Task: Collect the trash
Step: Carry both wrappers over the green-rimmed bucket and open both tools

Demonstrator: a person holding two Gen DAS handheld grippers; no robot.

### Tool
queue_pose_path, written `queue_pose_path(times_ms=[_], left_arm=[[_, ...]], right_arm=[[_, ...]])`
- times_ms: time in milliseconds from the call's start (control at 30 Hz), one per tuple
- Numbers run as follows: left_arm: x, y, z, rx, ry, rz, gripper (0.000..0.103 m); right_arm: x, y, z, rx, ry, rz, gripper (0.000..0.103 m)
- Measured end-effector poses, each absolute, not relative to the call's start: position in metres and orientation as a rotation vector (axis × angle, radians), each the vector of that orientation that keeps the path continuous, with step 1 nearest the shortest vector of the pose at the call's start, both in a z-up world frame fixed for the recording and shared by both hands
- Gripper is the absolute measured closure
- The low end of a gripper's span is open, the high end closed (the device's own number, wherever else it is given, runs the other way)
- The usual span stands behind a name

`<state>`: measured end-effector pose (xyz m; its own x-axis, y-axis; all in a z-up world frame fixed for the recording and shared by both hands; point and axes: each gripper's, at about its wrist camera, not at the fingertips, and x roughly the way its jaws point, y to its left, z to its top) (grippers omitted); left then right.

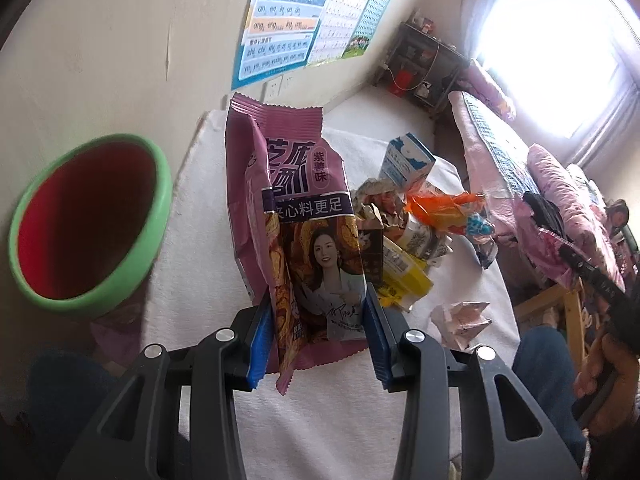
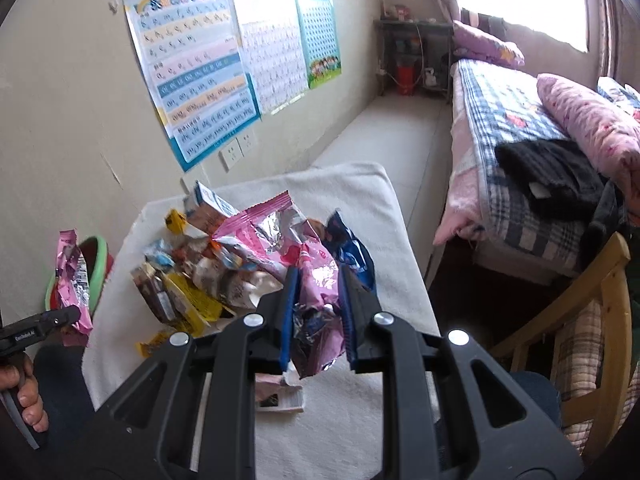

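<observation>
My left gripper (image 1: 318, 306) is shut on a tall purple snack bag (image 1: 296, 208), lifted upright above the white-covered table (image 1: 192, 240). The red bin with a green rim (image 1: 86, 220) stands to its left. In the right wrist view my right gripper (image 2: 318, 280) is shut on a crumpled pink foil wrapper (image 2: 316, 280), raised over the table (image 2: 384, 208). Behind it lies a pile of wrappers (image 2: 224, 268) with a milk carton (image 2: 210, 206). The left gripper with its purple bag (image 2: 74, 276) shows at the far left, in front of the bin (image 2: 100, 272).
A crumpled pink paper (image 1: 460, 320) and a flat pink packet (image 2: 280, 396) lie on the table near me. A bed (image 2: 520, 152) with pillows and a dark garment is on the right, a wooden chair (image 2: 580, 300) beside it. Posters hang on the wall (image 2: 80, 140).
</observation>
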<state>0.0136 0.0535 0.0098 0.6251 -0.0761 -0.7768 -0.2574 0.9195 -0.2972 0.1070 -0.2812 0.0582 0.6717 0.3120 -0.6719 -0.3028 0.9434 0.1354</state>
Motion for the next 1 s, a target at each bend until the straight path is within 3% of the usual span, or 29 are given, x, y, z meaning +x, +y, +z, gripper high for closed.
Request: queue_pose_path(times_ms=[467,1000], left_arm=[[-0.001,0.082,0.034,-0.453,0.824,0.130,0.064],[-0.049,0.182,0.044,-0.555,0.774,0.271,0.064]], right_arm=[[0.098,-0.208,0.097,-0.042,0.673,0.511,0.083],[0.068,-0.058,0.109,-0.123,0.638,0.811,0.083]])
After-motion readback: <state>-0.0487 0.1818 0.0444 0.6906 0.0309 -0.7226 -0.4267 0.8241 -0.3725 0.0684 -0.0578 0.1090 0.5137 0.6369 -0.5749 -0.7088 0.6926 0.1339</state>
